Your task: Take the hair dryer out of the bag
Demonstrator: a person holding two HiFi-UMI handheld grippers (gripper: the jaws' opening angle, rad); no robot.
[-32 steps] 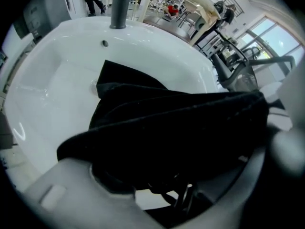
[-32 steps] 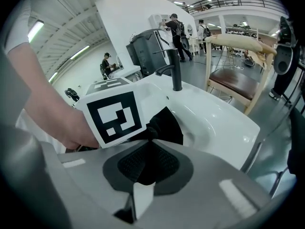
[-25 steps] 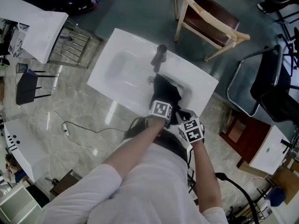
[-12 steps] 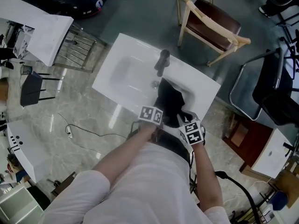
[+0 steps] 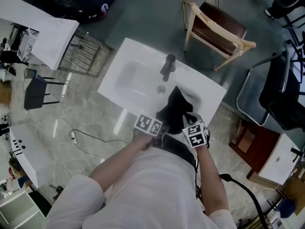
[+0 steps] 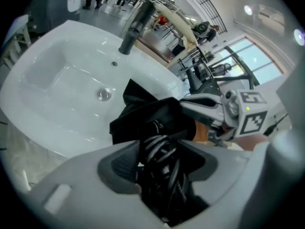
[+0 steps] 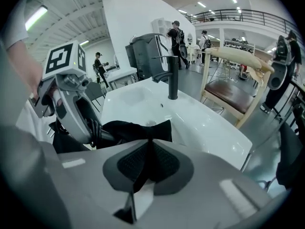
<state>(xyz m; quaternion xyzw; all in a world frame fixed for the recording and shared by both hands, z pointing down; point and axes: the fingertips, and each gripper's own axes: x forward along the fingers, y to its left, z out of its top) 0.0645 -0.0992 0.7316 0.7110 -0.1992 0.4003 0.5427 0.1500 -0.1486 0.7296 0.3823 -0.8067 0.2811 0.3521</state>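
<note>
A black cloth bag (image 5: 176, 109) lies slumped on the near right part of the white sink (image 5: 128, 80). My left gripper (image 6: 159, 151) is at the bag's (image 6: 152, 118) mouth, shut on the hair dryer's coiled black cord (image 6: 161, 168), which fills the gap between its pads; its jaws have just closed a little on it. The dryer's body is hidden in the bag. My right gripper (image 7: 148, 147) has just been closing and pinches a fold of the bag's (image 7: 128, 130) cloth. In the head view the left gripper (image 5: 161, 128) and right gripper (image 5: 188, 120) sit close together at the bag's near edge.
A black faucet (image 5: 167, 67) stands at the sink's far rim, with the drain (image 6: 104, 95) beside the bag. A wooden chair (image 5: 219, 27) is beyond the sink and a black office chair (image 5: 276, 89) to the right. A thin cable (image 5: 86, 132) lies on the floor.
My left gripper has drawn back from over the bag toward me and risen, with the cord in it. The right gripper has stayed at the bag's edge.
</note>
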